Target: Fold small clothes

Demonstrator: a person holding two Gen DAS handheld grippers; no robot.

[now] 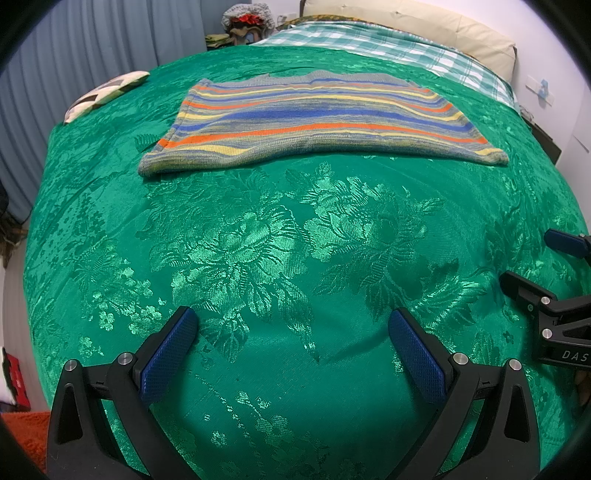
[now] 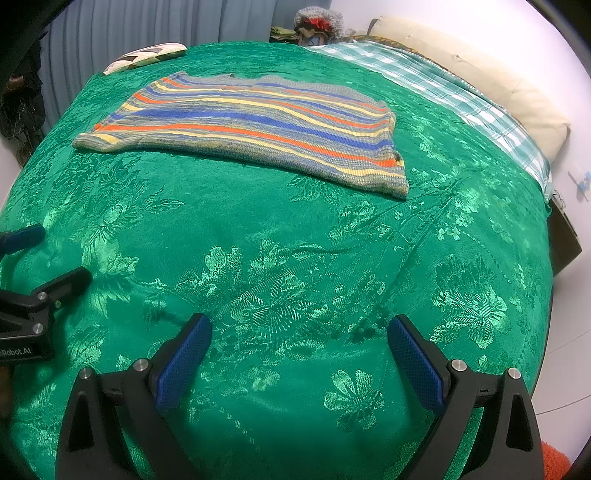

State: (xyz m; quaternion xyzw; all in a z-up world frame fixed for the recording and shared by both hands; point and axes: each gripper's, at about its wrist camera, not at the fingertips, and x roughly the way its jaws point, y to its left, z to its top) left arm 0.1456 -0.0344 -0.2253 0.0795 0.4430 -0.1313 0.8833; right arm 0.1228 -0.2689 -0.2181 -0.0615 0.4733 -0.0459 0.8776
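A small striped knit garment [image 1: 314, 118], in blue, orange, yellow and grey bands, lies flat across the far half of the green bedspread [image 1: 258, 258]. It also shows in the right wrist view [image 2: 255, 129]. My left gripper [image 1: 293, 325] is open and empty, low over the near part of the bed, well short of the garment. My right gripper [image 2: 299, 332] is open and empty too, beside the left one. The right gripper shows at the right edge of the left wrist view [image 1: 535, 258]; the left gripper shows at the left edge of the right wrist view [image 2: 51, 254].
A checked green sheet [image 1: 388, 44] and a cream pillow [image 1: 424, 22] lie at the bed's head. A patterned cushion [image 1: 107, 92] sits at the far left edge. Grey curtains [image 1: 92, 44] hang behind. A white wall [image 2: 576, 155] runs along the right side.
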